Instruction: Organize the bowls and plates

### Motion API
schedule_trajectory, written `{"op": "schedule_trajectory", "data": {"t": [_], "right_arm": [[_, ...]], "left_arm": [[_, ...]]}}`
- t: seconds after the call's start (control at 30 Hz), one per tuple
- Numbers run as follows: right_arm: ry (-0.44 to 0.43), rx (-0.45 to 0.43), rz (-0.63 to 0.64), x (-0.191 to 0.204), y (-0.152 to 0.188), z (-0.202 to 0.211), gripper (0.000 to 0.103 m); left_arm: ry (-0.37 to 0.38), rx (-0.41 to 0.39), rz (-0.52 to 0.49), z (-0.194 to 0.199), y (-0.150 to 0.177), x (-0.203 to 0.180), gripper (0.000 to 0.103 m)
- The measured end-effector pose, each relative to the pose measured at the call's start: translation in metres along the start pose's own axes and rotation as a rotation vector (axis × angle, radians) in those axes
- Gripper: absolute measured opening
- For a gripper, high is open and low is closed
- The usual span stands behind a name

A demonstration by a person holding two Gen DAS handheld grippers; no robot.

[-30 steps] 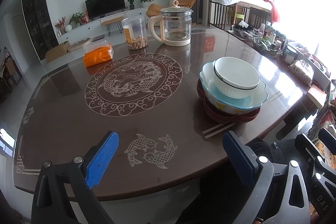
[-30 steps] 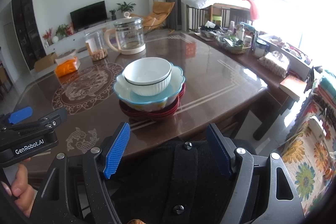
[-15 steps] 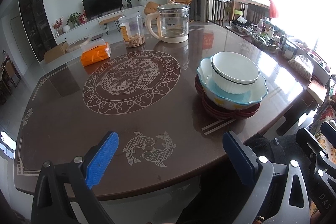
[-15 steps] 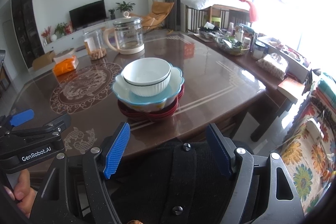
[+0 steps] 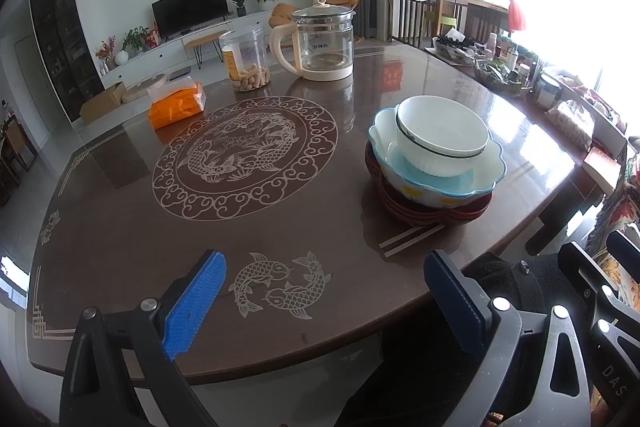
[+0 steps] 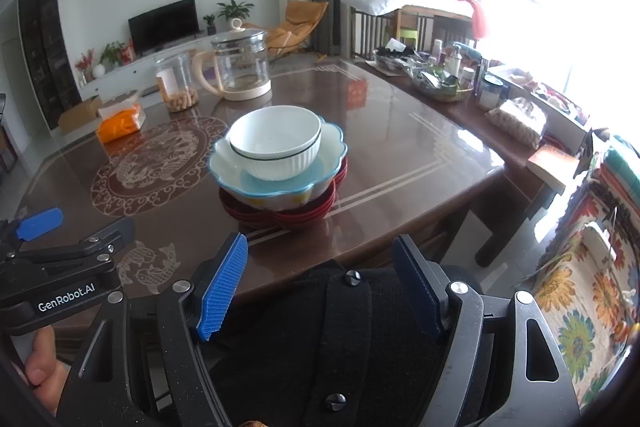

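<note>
The left gripper [image 5: 324, 291] hangs over the near edge of the desk [image 5: 120, 247], jaws spread wide and empty, the fish inlay just beyond them. Far ahead and left of those jaws lies an orange packet [image 5: 176, 105], then a clear jar [image 5: 245, 61] and a glass kettle [image 5: 322, 45]. Ahead and right of the left jaws sits the stack: a white bowl [image 5: 442, 135] nested in a scalloped blue bowl [image 5: 436, 173] atop red plates [image 5: 432, 213]. The right gripper [image 6: 320, 287] is held back off the desk edge, jaws wide apart and empty, the stack straight ahead of them, well apart.
</note>
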State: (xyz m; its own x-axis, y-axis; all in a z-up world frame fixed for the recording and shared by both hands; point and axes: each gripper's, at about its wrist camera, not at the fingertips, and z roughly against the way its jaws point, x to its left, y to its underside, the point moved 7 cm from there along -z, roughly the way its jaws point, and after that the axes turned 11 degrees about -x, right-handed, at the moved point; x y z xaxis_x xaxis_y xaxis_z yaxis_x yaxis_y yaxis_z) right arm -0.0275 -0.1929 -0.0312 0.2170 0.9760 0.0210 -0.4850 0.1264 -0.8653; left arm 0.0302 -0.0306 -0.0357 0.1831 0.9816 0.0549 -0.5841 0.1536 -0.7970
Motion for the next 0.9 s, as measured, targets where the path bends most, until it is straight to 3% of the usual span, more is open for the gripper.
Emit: {"op": "schedule_trajectory", "data": {"t": [0.9], "right_arm": [[0.006, 0.018, -0.008, -0.0029, 0.0056, -0.0089, 0.078]], "left_arm": [[0.013, 0.024, -0.034, -0.0094, 0.004, -0.0098, 0.099]]}}
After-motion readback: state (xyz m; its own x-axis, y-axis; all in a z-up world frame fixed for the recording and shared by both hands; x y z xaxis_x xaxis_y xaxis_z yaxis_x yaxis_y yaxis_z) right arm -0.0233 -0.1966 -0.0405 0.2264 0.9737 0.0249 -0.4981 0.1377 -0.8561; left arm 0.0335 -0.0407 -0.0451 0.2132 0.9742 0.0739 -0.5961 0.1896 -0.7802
